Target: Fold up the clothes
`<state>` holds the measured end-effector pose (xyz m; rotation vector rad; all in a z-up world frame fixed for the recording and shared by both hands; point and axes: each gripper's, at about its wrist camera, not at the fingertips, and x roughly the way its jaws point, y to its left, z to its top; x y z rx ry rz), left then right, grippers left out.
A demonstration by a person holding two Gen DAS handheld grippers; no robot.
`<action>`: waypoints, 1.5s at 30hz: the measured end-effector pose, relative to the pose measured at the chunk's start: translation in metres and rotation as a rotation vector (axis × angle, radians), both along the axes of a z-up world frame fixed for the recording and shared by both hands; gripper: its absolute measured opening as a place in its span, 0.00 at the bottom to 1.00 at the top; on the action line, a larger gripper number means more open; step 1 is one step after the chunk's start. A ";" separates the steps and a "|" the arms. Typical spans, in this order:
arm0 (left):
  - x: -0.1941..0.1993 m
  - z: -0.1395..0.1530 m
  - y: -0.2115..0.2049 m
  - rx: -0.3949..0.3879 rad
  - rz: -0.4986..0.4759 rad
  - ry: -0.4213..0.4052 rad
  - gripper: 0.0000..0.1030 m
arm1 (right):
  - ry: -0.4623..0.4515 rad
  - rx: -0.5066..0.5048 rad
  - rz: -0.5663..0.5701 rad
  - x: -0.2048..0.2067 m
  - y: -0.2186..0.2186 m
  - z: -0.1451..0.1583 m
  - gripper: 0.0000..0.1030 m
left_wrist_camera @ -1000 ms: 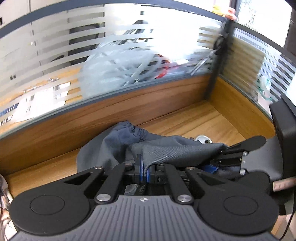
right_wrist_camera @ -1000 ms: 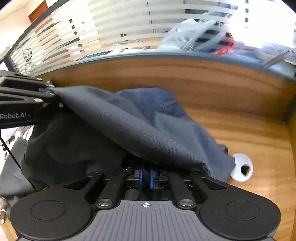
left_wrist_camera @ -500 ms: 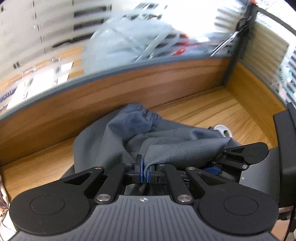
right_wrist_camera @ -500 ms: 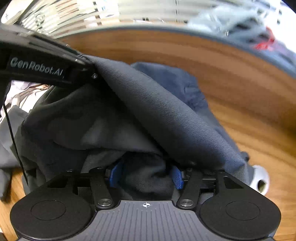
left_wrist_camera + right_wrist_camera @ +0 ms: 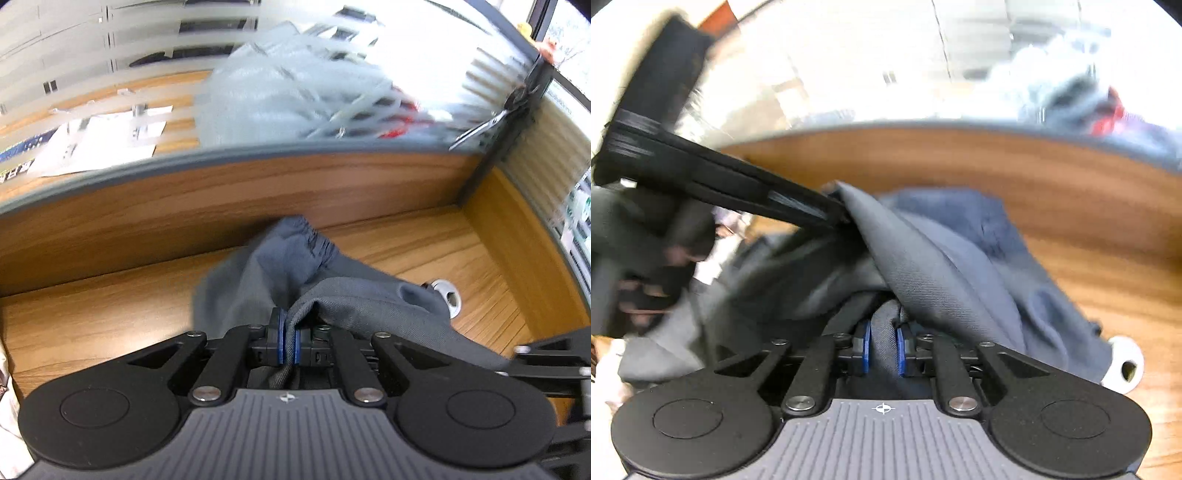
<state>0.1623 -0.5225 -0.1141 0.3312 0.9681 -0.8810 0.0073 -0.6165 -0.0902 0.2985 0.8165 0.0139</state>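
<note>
Left gripper (image 5: 289, 341): jaws nearly together, pinching a hem of the grey garment (image 5: 354, 302). Right gripper (image 5: 882, 350): jaws closing, a thick fold of the same garment (image 5: 923, 258) between the blue pads (image 5: 865, 350), which appear to touch it. The garment lies bunched on the wooden desk (image 5: 92, 314), its gathered waistband (image 5: 314, 240) against the back panel (image 5: 221, 199), and stretches taut between the two grippers. A white grommet (image 5: 448, 295) sits just beside the cloth. No containers seen.
</note>
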 end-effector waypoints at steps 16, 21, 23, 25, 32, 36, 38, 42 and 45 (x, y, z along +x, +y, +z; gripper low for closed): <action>-0.004 0.007 0.027 0.093 0.090 -0.091 0.10 | -0.235 -0.038 -0.017 -0.070 -0.003 0.123 0.12; -0.009 -0.027 0.062 0.112 0.102 0.023 0.10 | -0.091 -0.077 0.028 -0.074 0.003 0.076 0.13; -0.017 -0.027 0.077 0.082 0.090 0.064 0.11 | -0.035 -0.093 0.046 -0.076 0.007 0.054 0.14; -0.026 -0.024 0.089 0.052 0.078 0.094 0.12 | 0.001 -0.098 0.048 -0.084 0.012 0.041 0.16; -0.070 0.015 0.108 -0.042 0.039 0.110 0.30 | 0.057 -0.112 0.055 -0.094 0.010 0.048 0.31; -0.094 0.041 0.104 -0.125 0.027 0.129 0.34 | 0.029 -0.118 0.052 -0.096 0.005 0.071 0.40; -0.102 0.047 0.097 -0.150 0.011 0.153 0.35 | 0.012 -0.111 0.049 -0.096 0.002 0.081 0.40; -0.110 0.045 0.078 -0.169 -0.022 0.212 0.35 | 0.015 -0.078 0.034 -0.085 -0.008 0.084 0.39; -0.113 0.039 0.066 -0.148 -0.018 0.221 0.35 | 0.038 -0.081 0.037 -0.075 -0.013 0.078 0.39</action>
